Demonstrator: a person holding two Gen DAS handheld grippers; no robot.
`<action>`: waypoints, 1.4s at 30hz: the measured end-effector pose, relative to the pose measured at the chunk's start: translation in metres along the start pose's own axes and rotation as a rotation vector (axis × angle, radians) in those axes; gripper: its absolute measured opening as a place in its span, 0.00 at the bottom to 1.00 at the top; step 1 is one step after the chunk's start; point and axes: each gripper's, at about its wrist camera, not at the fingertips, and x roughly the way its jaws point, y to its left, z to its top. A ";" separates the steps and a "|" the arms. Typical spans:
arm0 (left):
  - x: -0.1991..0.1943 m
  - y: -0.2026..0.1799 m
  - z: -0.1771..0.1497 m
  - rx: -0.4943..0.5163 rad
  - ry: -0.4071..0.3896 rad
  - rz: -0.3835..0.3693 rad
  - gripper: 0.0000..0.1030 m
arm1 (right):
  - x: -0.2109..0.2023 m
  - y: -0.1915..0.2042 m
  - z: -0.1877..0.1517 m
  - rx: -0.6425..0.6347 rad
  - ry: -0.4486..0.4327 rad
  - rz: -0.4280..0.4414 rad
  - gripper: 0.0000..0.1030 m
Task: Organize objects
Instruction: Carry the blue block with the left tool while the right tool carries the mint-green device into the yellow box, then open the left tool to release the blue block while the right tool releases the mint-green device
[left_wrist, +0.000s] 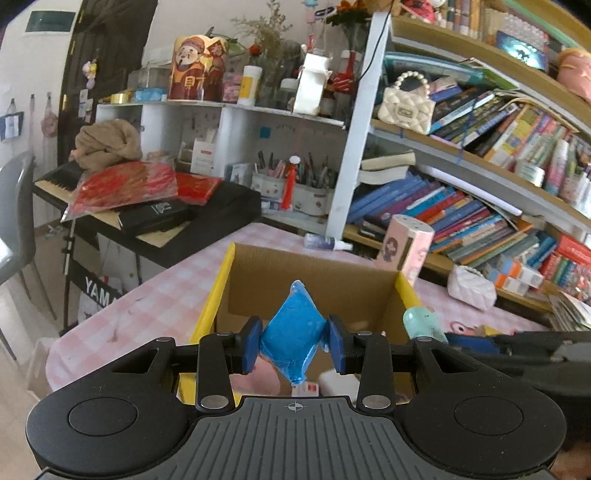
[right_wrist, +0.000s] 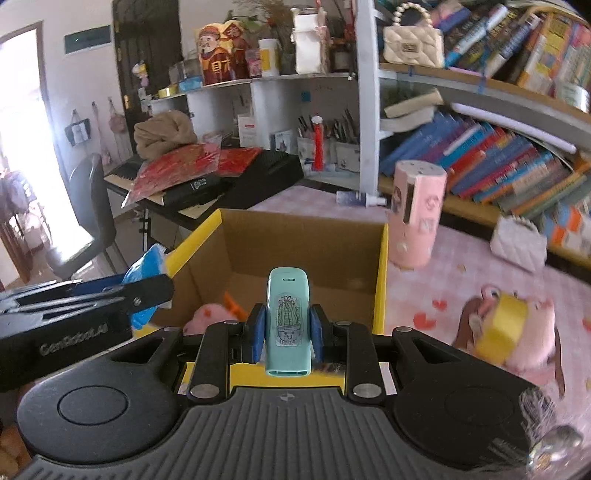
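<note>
My left gripper (left_wrist: 294, 343) is shut on a blue plastic packet (left_wrist: 293, 328) and holds it above the open cardboard box (left_wrist: 258, 273) with yellow flaps. My right gripper (right_wrist: 286, 334) is shut on a mint green case with a cactus sticker (right_wrist: 287, 321), held over the near edge of the same box (right_wrist: 295, 236). The left gripper and its blue packet (right_wrist: 147, 266) show at the left in the right wrist view. The mint case (left_wrist: 421, 319) shows at the box's right edge in the left wrist view. A pink soft item (right_wrist: 201, 315) lies inside the box.
The box stands on a pink checked tablecloth (left_wrist: 155, 295). A pink cylinder holder (right_wrist: 417, 214), a white quilted pouch (right_wrist: 517, 243), a small spray bottle (right_wrist: 360, 199) and a yellow tape roll (right_wrist: 502, 326) on a pink plush lie nearby. Bookshelves stand behind; a keyboard stands at left.
</note>
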 end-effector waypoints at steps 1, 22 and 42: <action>0.007 -0.001 0.001 -0.001 0.008 0.006 0.35 | 0.006 -0.002 0.001 -0.009 0.006 0.003 0.23; 0.079 -0.005 -0.010 0.009 0.234 0.094 0.35 | 0.093 -0.009 -0.009 -0.181 0.188 0.066 0.23; 0.077 -0.009 -0.011 0.035 0.232 0.069 0.51 | 0.107 -0.011 -0.008 -0.213 0.234 0.096 0.23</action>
